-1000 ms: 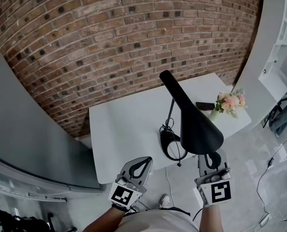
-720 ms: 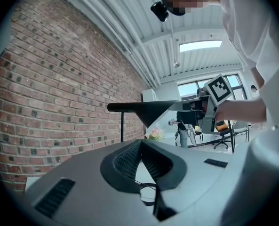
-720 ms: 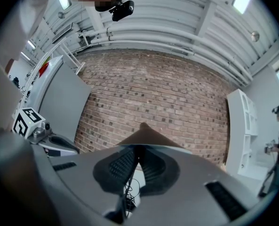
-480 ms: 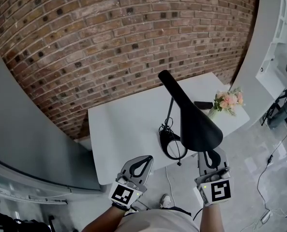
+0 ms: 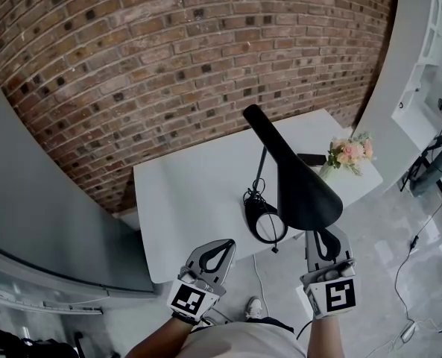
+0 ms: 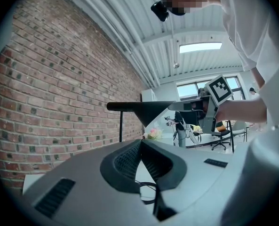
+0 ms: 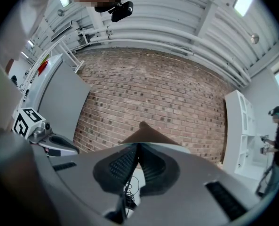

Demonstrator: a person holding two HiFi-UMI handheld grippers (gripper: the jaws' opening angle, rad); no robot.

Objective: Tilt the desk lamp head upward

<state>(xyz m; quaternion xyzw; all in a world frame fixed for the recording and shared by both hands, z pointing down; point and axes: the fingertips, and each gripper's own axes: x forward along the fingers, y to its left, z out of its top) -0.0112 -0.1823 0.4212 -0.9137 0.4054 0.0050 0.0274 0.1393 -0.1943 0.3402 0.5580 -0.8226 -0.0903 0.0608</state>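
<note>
Wall: brick [image 5: 168, 43], seen behind the table
Table: white [image 5: 183, 200], set against the wall, its front edge toward the person
Left gripper: [image 5: 218, 247] held off the table's front edge, to the left of the lamp and apart from it; the jaws are seen brought together at the tips, with nothing caught between them
Lamp base: a black ring [image 5: 267, 226] with a loose cord, stood on the table near the front edge
Lamp stem: a thin black rod [image 5: 259, 171] raised from the base
Lamp head: a black cone [image 5: 291, 177], narrow end held high toward the wall, wide end hung over the base and the table's front edge
Right gripper: [image 5: 323, 237] placed at the near rim of the lamp head; the jaws are closed on that rim
Flowers: a small bunch [image 5: 349, 154] at the table's right end, with a small black object [image 5: 310, 159] lying just beside it
</note>
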